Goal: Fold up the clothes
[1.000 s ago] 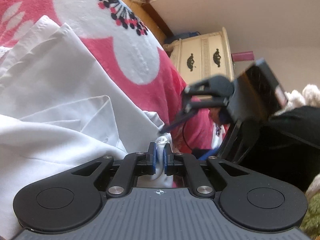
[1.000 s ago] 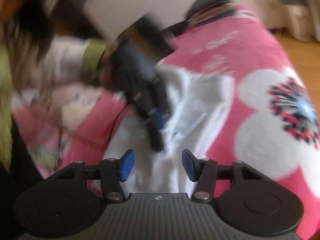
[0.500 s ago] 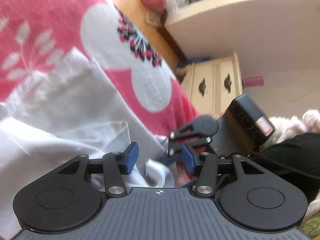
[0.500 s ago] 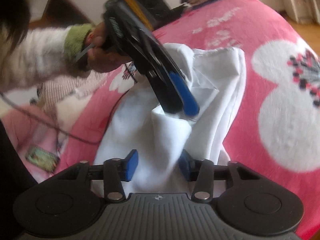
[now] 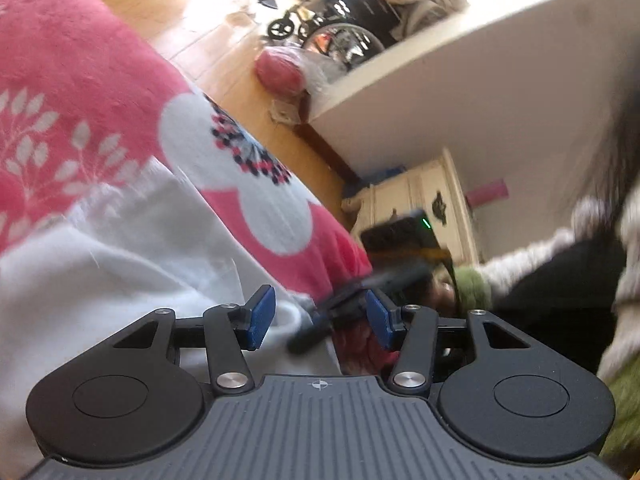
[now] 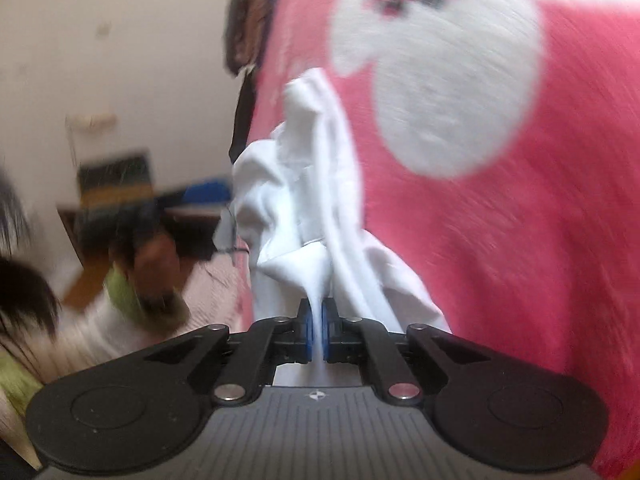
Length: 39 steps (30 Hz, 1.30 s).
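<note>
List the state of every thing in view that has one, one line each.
left gripper: open, nothing between its pads.
right gripper: shut on a pinched fold of the white garment.
white garment: rumpled and bunched, not yet folded flat, lying on the pink blanket.
pink blanket: spread out under the garment.
cream cabinet: doors closed.

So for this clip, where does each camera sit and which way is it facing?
Left wrist: on the left gripper, looking over its open blue pads at the white garment, the pink blanket, floor and a cream cabinet; a green cuff shows.
Right wrist: on the right gripper, shut on the white garment, facing the blanket; a blurred hand shows.
Shared: garment, flowered blanket.
</note>
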{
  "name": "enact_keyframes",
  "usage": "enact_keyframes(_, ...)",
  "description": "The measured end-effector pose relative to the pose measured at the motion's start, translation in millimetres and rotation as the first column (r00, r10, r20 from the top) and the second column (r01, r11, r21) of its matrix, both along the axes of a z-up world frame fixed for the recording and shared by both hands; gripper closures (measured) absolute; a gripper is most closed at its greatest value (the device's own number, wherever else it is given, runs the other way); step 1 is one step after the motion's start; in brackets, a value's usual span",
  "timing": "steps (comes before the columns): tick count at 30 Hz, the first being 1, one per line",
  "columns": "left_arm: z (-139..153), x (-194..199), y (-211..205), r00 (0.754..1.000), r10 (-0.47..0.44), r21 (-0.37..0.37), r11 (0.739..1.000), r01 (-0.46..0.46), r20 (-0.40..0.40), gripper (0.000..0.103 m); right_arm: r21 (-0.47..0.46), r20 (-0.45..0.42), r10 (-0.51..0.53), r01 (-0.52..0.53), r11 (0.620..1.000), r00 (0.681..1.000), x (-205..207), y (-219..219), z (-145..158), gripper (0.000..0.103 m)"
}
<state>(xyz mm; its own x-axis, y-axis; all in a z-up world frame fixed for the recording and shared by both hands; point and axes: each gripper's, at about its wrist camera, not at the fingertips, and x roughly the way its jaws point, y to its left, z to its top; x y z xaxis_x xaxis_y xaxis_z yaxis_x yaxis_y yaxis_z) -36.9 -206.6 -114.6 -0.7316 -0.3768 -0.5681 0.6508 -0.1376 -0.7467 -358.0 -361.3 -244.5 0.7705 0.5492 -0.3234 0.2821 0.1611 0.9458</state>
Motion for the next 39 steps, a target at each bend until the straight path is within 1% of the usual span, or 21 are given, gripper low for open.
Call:
enact_keyframes(2, -7, -13, 4, 0.999, -0.023, 0.003, 1.0, 0.023, 0.04, 0.054, 0.058, -0.022, -0.029, 0.03, 0.998, 0.999, -2, -2, -9, 0.099)
enact_keyframes(6, -22, -38, 2, 0.988, -0.093, 0.018, 0.996, 0.092, 0.122, 0.062, 0.06, -0.027, -0.03, 0.032, 0.998, 0.999, -1, -4, -10, 0.099)
enact_keyframes(7, -23, -42, 1, 0.986, -0.105, 0.012, 0.994, 0.104, 0.129, 0.065, 0.058, -0.027, -0.032, 0.034, 0.998, 0.999, -1, -4, -10, 0.099)
enact_keyframes(10, -18, -44, 2, 0.987, -0.103, -0.03, 0.994, 0.107, 0.123, 0.066, 0.051, -0.03, -0.04, 0.042, 0.998, 0.999, 0, -5, -9, 0.099)
enact_keyframes(12, -12, -41, 6, 0.991, -0.09, -0.064, 0.993, 0.096, 0.098, 0.066, 0.046, -0.031, -0.043, 0.045, 0.998, 0.999, 3, -2, -9, 0.099)
enact_keyframes(14, -11, -41, 9, 0.993, -0.092, -0.077, 0.992, 0.098, 0.076, 0.066, 0.035, -0.029, -0.044, 0.045, 0.998, 0.999, 3, -1, -7, 0.099)
enact_keyframes(15, -13, -42, 9, 0.993, -0.096, -0.076, 0.992, 0.101, 0.071, 0.066, 0.023, -0.026, -0.043, 0.043, 0.999, 0.999, 3, -1, -5, 0.099)
enact_keyframes(17, -24, -51, 6, 0.99, -0.113, -0.049, 0.992, 0.117, 0.083, 0.066, 0.0, -0.022, -0.039, 0.039, 0.999, 0.999, 3, 0, -2, 0.099)
enact_keyframes(19, -36, -62, 3, 0.986, -0.129, -0.029, 0.991, 0.133, 0.11, 0.066, -0.029, -0.017, -0.031, 0.031, 0.999, 0.999, 5, 0, 2, 0.099)
enact_keyframes(24, -59, -56, -1, 0.995, -0.067, 0.005, 0.998, 0.067, 0.079, 0.066, -0.132, -0.012, 0.015, -0.016, 0.991, 1.0, 11, 1, 13, 0.098)
enact_keyframes(27, -65, -54, -3, 0.995, -0.058, 0.009, 0.998, 0.057, 0.08, 0.066, -0.157, -0.016, 0.022, -0.025, 0.987, 1.0, 11, -2, 18, 0.096)
enact_keyframes(30, -71, -53, -3, 0.996, -0.052, 0.016, 0.999, 0.051, 0.078, 0.066, -0.193, -0.03, 0.026, -0.031, 0.981, 0.999, 7, -9, 30, 0.089)
enact_keyframes(32, -74, -52, -5, 0.996, -0.039, 0.023, 0.999, 0.037, 0.076, 0.066, -0.243, -0.036, 0.034, -0.042, 0.969, 0.999, 2, -14, 42, 0.083)
enact_keyframes(33, -74, -52, -5, 0.997, -0.033, 0.025, 0.999, 0.031, 0.074, 0.066, -0.281, -0.038, 0.041, -0.05, 0.959, 0.998, -2, -16, 50, 0.077)
enact_keyframes(35, -75, -53, -5, 0.997, -0.023, 0.024, 0.999, 0.022, 0.074, 0.066, -0.357, -0.028, 0.074, -0.079, 0.931, 0.997, -9, -16, 67, 0.077)
enact_keyframes(37, -76, -53, -5, 0.997, -0.014, 0.024, 1.0, 0.012, 0.073, 0.066, -0.415, -0.013, 0.138, -0.131, 0.901, 0.99, -12, -12, 85, 0.077)
enact_keyframes(38, -77, -52, -5, 0.997, -0.009, 0.025, 1.0, 0.007, 0.071, 0.066, -0.452, -0.012, 0.182, -0.167, 0.876, 0.983, -12, -8, 92, 0.077)
enact_keyframes(39, -78, -52, -5, 0.998, -0.005, 0.027, 1.0, 0.003, 0.069, 0.066, -0.495, -0.018, 0.241, -0.218, 0.841, 0.97, -12, -1, 98, 0.077)
